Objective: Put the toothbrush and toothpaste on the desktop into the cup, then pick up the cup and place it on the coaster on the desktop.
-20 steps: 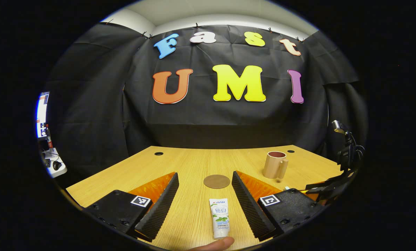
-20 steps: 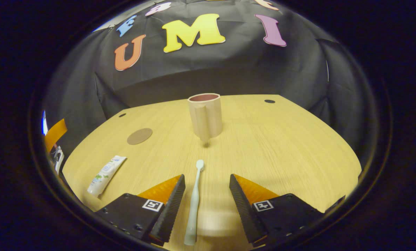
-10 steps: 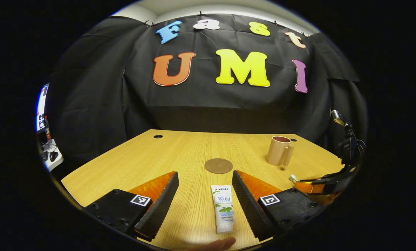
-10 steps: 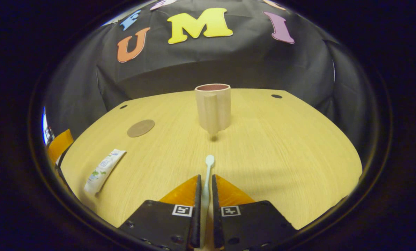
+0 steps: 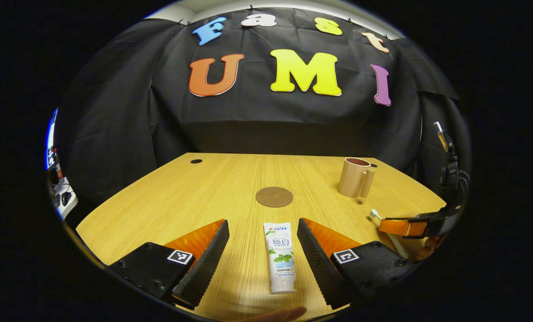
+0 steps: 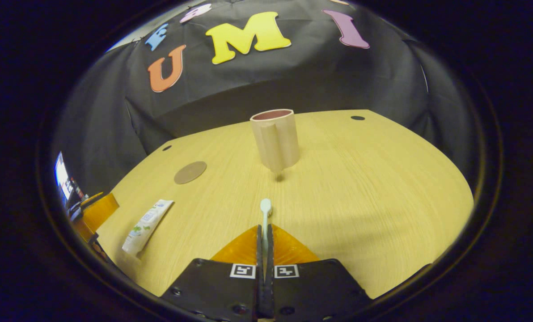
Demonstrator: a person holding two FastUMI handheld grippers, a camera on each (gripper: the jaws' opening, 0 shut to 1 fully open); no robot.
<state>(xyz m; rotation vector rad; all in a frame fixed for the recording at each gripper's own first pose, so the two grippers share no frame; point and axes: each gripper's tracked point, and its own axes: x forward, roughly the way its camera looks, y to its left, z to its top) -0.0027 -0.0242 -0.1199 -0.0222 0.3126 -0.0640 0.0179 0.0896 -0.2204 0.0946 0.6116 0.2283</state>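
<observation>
Clamping toothbrush (image 6: pixel 265 214) — right hand-held gripper (image 6: pixel 264 228) low, level.

Both views face the wall, sharing the desktop (image 5: pixel 230 188).

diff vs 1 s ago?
The right hand-held gripper shut on the toothbrush, having straddled it open before. The left hand-held gripper stayed open around the toothpaste. Cup and coaster unmoved.

Beige cup (image 6: pixel 275 138), brown coaster (image 5: pixel 274 197)
</observation>
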